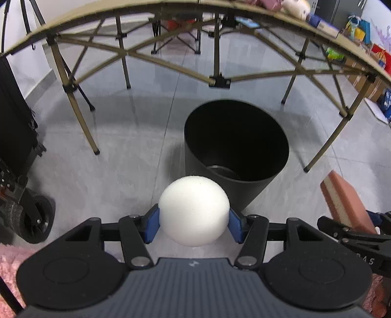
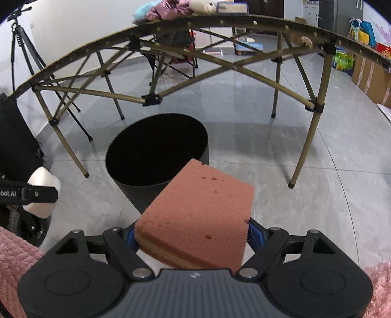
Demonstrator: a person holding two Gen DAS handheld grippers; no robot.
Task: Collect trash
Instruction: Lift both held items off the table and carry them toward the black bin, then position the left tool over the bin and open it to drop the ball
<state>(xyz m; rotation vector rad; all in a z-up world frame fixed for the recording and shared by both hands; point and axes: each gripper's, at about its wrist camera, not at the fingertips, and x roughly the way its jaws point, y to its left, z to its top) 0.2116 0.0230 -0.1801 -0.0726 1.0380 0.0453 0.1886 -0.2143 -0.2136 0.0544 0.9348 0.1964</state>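
Note:
My left gripper (image 1: 194, 223) is shut on a white foam ball (image 1: 194, 210), its blue pads (image 1: 152, 226) pressing both sides. The ball hangs just short of the near rim of a round black bin (image 1: 259, 186) that stands on the floor, with something dark at its bottom. My right gripper (image 2: 193, 234) is shut on a pink sponge block (image 2: 200, 215) with a yellow underlayer, held near the same bin (image 2: 136, 190). That sponge (image 1: 347, 200) shows at the right edge of the left wrist view. The ball (image 2: 42, 195) and left gripper show at the left of the right wrist view.
A folding table (image 2: 220, 22) with thin crossed metal legs (image 1: 75, 102) arches over the bin; soft toys and cloth lie on top. A black wheeled case (image 1: 17, 137) stands left, a tripod (image 2: 22, 49) behind it. Boxes and bags (image 2: 366, 71) line the right wall. Pink sleeves frame both views.

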